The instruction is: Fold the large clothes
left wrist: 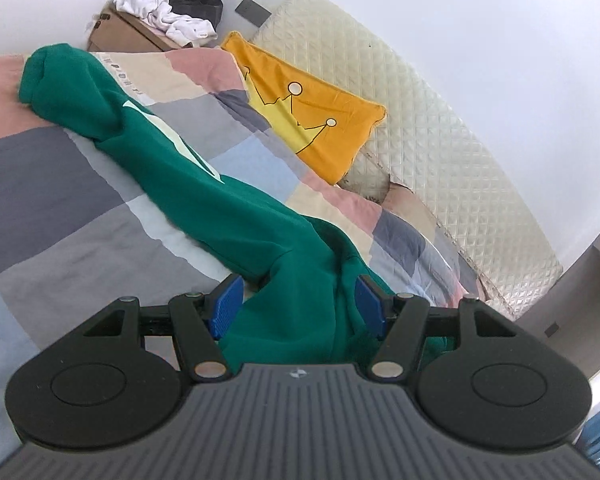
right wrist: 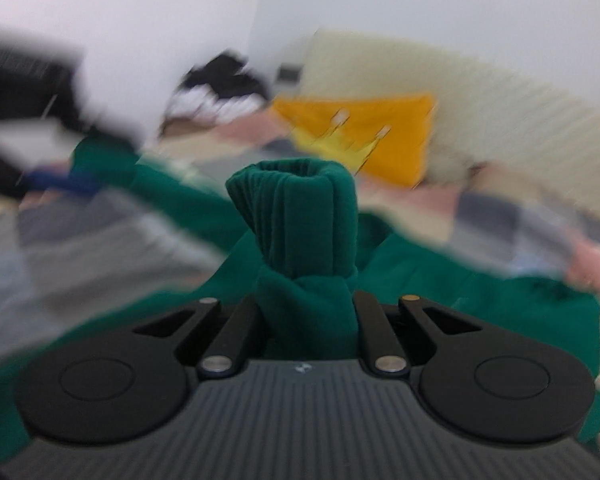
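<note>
In the left wrist view, a patchwork bedcover of grey, pink, cream and pale blue squares (left wrist: 60, 208) fills the left side, and the green fleece sweatshirt (left wrist: 204, 184) lies on it in a long diagonal band running from the far left down to the near centre. Behind the sweatshirt's far end stands a brown cardboard box (left wrist: 124, 32) topped with a heap of black and white clothes (left wrist: 180, 4). The left gripper (left wrist: 298, 304) has its blue-padded fingers (left wrist: 226, 304) set apart, with a bunched fold of the sweatshirt lying between them; whether the pads press the cloth cannot be told. To the right, an orange cushion with a yellow crown print (left wrist: 312, 112) leans against a cream quilted headboard (left wrist: 440, 152). The right wrist view is motion-blurred. There the right gripper (right wrist: 308, 304) is clamped on a ribbed green cuff (right wrist: 296, 208), which stands upright and blocks the centre of the view.
</note>
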Motion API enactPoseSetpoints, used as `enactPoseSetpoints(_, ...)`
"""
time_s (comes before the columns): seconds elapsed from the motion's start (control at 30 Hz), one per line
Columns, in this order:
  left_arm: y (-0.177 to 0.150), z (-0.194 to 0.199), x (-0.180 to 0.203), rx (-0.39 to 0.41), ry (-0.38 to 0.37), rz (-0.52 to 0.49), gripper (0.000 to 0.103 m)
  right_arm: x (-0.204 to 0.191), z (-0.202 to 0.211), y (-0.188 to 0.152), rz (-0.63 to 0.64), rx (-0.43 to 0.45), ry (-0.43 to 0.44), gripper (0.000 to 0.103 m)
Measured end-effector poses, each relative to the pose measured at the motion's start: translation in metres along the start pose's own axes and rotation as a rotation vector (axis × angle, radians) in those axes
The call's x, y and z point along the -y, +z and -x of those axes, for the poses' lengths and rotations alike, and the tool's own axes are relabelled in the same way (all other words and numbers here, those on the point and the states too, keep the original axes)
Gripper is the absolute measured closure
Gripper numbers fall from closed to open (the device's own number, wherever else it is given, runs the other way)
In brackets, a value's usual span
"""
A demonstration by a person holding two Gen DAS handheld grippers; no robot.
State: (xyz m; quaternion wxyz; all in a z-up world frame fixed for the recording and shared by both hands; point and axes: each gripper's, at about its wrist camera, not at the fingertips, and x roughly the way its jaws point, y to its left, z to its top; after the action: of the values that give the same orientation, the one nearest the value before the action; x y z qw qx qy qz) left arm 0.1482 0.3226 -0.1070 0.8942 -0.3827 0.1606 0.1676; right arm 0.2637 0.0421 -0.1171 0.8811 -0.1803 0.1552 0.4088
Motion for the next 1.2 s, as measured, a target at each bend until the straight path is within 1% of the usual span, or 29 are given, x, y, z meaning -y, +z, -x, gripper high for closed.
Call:
enactPoseSetpoints(0.07,-0.001,-0.008,0.000,-0.018,0.002,-0.007,0.036,-0.012,-0.008,-0.015,0.014,-0.037,0.027,0.093)
enactPoseSetpoints(0.13,-0.006,-0.016,0.001,-0.037,-0.002,-0.015,0.036,-0.013,-0.009,-0.024,0.001,-0.066,0.036,0.092)
enactPoseSetpoints(0.23,-0.013,-0.027,0.004,-0.066,-0.019,-0.021,0.036,-0.012,-0.016,-0.025,-0.038,-0.082,0.059,0.090)
enactPoseSetpoints(0.3,-0.017,-0.034,0.008,-0.082,-0.026,-0.038,0.036,-0.007,-0.015,-0.024,-0.070,-0.102,0.079,0.084)
enactPoseSetpoints(0.33,-0.019,-0.036,0.010,-0.086,-0.030,-0.046,0.036,-0.006,-0.013,-0.022,-0.092,-0.117,0.098,0.072)
enactPoseSetpoints(0.37,-0.021,-0.037,0.013,-0.091,-0.035,-0.055,0.036,-0.006,-0.016,-0.025,-0.118,-0.128,0.123,0.053)
enactPoseSetpoints(0.43,-0.023,-0.037,0.018,-0.089,-0.040,-0.063,0.036,-0.003,-0.006,-0.029,-0.162,-0.127,0.160,0.036)
enactPoseSetpoints(0.47,-0.024,-0.036,0.020,-0.086,-0.045,-0.071,0.036,-0.005,0.001,-0.031,-0.173,-0.129,0.172,0.034)
enactPoseSetpoints(0.53,-0.028,-0.034,0.026,-0.083,-0.047,-0.100,0.036,-0.007,0.018,-0.036,-0.203,-0.130,0.189,0.034)
enactPoseSetpoints(0.63,-0.034,-0.033,0.033,-0.092,-0.051,-0.134,0.036,-0.003,0.040,-0.044,-0.259,-0.123,0.173,0.034)
enactPoseSetpoints(0.73,-0.046,-0.031,0.043,-0.122,-0.054,-0.180,0.037,0.006,0.058,-0.048,-0.302,-0.103,0.122,0.034)
enactPoseSetpoints(0.8,-0.058,-0.029,0.052,-0.141,-0.061,-0.230,0.037,0.015,0.067,-0.046,-0.323,-0.082,0.054,0.034)
enactPoseSetpoints(0.87,-0.071,-0.029,0.061,-0.169,-0.057,-0.281,0.044,0.025,0.075,-0.046,-0.382,-0.072,-0.004,0.034)
enactPoseSetpoints(0.93,-0.083,-0.032,0.068,-0.212,-0.048,-0.319,0.056,0.035,0.077,-0.047,-0.439,-0.068,-0.045,0.035)
enactPoseSetpoints(1.0,-0.093,-0.033,0.072,-0.232,-0.038,-0.360,0.062,0.043,0.075,-0.050,-0.490,-0.072,-0.081,0.036)
enactPoseSetpoints(1.07,-0.102,-0.034,0.077,-0.246,-0.014,-0.407,0.065,0.049,0.075,-0.056,-0.521,-0.079,-0.097,0.045)
enactPoseSetpoints(1.1,-0.106,-0.035,0.077,-0.256,-0.007,-0.420,0.067,0.051,0.076,-0.059,-0.528,-0.089,-0.107,0.047)
enactPoseSetpoints(1.17,-0.112,-0.038,0.078,-0.277,0.007,-0.438,0.072,0.055,0.076,-0.067,-0.540,-0.112,-0.129,0.056)
enactPoseSetpoints(1.2,-0.116,-0.039,0.078,-0.285,0.016,-0.450,0.076,0.059,0.075,-0.069,-0.554,-0.124,-0.138,0.059)
